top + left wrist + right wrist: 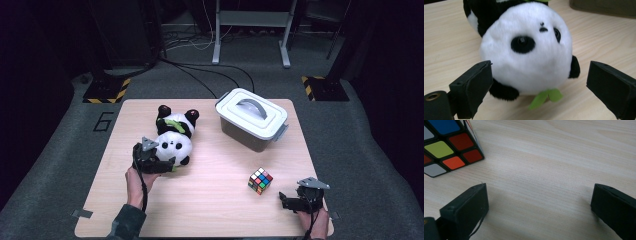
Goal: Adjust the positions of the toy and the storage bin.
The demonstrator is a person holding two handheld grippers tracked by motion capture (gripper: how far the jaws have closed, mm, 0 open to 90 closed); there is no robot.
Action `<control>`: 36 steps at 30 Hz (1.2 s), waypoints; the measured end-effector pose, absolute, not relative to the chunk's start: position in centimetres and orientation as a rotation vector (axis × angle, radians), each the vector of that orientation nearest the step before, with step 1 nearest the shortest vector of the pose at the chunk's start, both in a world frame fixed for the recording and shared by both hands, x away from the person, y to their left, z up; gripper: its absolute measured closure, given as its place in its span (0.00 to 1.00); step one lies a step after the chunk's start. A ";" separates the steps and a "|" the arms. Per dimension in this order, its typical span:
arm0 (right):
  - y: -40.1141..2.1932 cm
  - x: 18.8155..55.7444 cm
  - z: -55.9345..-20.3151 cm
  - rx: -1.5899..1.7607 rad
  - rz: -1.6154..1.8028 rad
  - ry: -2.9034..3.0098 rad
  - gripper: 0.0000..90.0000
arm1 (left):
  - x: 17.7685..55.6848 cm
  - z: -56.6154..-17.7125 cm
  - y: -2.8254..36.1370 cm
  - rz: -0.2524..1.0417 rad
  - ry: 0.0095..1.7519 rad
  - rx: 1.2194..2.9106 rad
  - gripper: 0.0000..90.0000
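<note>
A lidded storage box [252, 119] stood at the upper right of the worktop [210, 200] in the high view, its white lid with a grey handle shut, so its contents could not be seen. Left of it, near the frame's centre, lay a plush panda [174, 135], black and white with a green leaf on its body and another beside its round white head; the head pointed toward the lower left. The left tongs [167, 164] sat at that head with the jaws wide apart, gripping nothing; in the left gripper view the panda's face [529, 47] lay just beyond them. At the lower right, the right tongs [286, 200] stood wide open and empty, near a colour cube [260, 180].
</note>
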State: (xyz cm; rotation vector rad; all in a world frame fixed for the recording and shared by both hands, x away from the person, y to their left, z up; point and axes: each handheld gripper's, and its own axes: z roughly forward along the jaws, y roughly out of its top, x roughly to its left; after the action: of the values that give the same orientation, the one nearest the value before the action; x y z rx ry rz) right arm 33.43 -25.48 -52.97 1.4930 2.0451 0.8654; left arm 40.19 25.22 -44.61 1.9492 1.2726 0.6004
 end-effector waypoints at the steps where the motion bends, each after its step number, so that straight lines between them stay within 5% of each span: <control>1: -25.5 33.4 -53.0 1.493 0.865 2.045 0.01 | 39.7 -44.8 25.4 0.598 1.279 1.936 0.06; 18: -25.4 33.4 -53.0 1.487 0.868 2.046 0.01 | 34.1 -52.8 28.3 0.587 1.409 2.014 0.00; 36: -25.2 32.6 -52.0 1.518 0.950 2.082 0.00 | 33.1 -53.2 29.2 0.582 1.370 1.995 0.00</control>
State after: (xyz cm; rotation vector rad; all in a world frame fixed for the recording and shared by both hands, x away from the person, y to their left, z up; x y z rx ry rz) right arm 32.60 -25.22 -51.98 1.5180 2.0824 0.9496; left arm 33.10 29.22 -53.16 1.9953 1.3704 0.5815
